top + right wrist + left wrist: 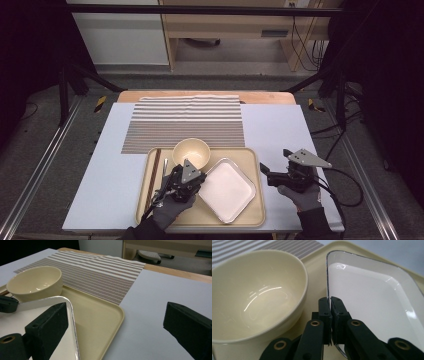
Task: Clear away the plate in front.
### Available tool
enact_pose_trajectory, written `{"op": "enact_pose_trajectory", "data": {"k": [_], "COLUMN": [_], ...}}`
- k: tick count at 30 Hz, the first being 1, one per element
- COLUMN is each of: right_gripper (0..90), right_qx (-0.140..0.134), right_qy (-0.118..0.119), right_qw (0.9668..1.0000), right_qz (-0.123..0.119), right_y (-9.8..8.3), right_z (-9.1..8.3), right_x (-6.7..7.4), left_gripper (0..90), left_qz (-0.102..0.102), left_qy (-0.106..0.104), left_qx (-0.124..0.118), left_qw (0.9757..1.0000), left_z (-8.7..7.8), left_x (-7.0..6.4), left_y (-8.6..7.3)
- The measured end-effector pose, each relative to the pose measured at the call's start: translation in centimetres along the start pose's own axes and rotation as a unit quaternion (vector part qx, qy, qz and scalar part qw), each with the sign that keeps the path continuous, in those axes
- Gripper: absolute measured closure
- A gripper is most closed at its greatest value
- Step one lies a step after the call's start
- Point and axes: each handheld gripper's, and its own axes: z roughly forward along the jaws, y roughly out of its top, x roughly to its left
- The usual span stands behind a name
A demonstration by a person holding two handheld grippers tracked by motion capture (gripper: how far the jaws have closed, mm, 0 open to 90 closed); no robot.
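High view: a pale sheet covers the table, with a striped mat in the upper middle of the frame. Below the mat lies a beige tray, holding a white dish at centre right, a bowl above and left of it, and chopsticks along the tray's left edge. The left gripper, at lower centre, has its jaws pressed together on the dish's rim. The right gripper, at lower right beside the tray, has its jaws spread wide, pinching nothing.
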Motion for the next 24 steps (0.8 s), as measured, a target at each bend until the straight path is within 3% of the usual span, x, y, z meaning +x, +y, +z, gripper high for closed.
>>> {"op": "enact_pose_trajectory", "data": {"k": [9, 24], "right_gripper": [6.1, 6.1], "right_qx": [0.003, 0.005], "right_qy": [0.001, 0.003], "right_qw": [1.0, 1.0], "right_qz": [-0.002, 0.001], "right_y": [0.0, -0.1], "right_z": [0.1, 0.2], "right_x": [0.0, 0.1], "left_gripper": [85.1, 83.1], "left_qz": [-0.002, -0.003], "left_qy": [0.0, -0.011], "left_qx": [0.027, 0.048], "left_qw": [0.9996, 0.9988], "left_z": [1.4, 2.5], "left_x": [0.0, 0.1], "left_y": [-0.7, -1.5]}}
